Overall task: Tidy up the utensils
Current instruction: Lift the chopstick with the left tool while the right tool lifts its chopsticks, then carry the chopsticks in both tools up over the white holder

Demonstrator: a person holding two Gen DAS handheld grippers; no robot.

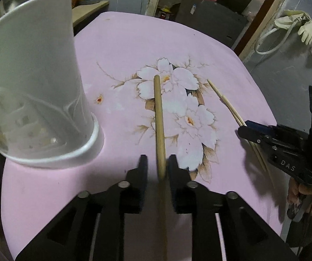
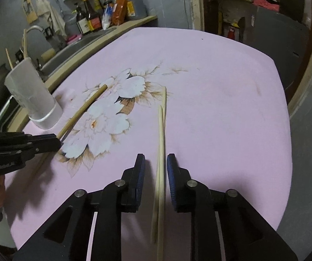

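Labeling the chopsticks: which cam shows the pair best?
Right wrist: the chopsticks run full length between the right gripper. In the left wrist view, that gripper hides part of them.

Matt pink cloth (image 1: 121, 43) – pale wooden stick (image 1: 159, 117), wooden chopsticks (image 2: 161, 143) – frosted plastic holder (image 1: 29, 91)

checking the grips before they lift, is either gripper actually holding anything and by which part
Nothing is gripped. The wooden stick lies between the left gripper's open jaws at its near part, and the chopsticks lie likewise between the right gripper's.
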